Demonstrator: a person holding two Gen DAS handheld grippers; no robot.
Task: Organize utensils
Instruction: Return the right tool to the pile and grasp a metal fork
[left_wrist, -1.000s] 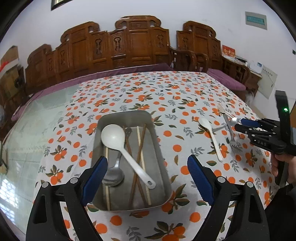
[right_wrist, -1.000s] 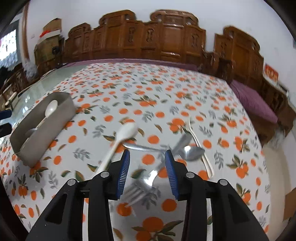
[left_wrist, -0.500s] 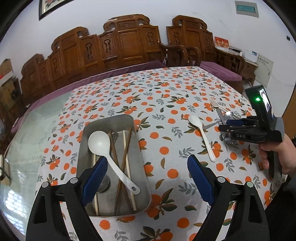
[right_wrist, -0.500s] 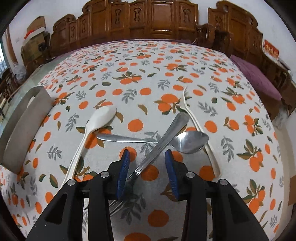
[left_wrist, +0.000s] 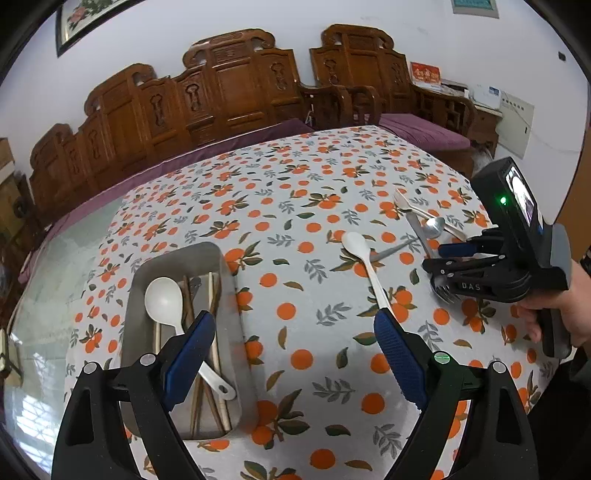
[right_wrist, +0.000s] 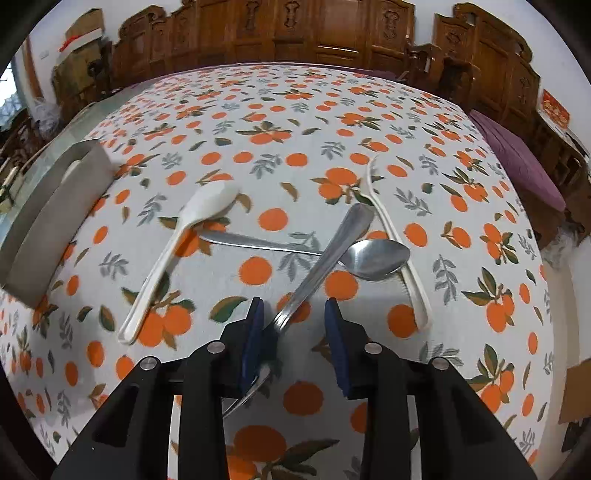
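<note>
Now right gripper (right_wrist: 293, 314) closing around metal fork (right_wrist: 325, 254) handle, pads not yet pressing; left gripper (left_wrist: 291, 339) spread wide, empty, beside metal tray (left_wrist: 229, 280).

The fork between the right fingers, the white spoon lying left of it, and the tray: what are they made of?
The fork looks like polished steel: grey, with bright glints along the handle. The white spoon seems to be matte plastic or melamine, though it could be ceramic: an even off-white with no reflections. The tray appears to be brushed metal: dull grey walls with a soft sheen.
</note>
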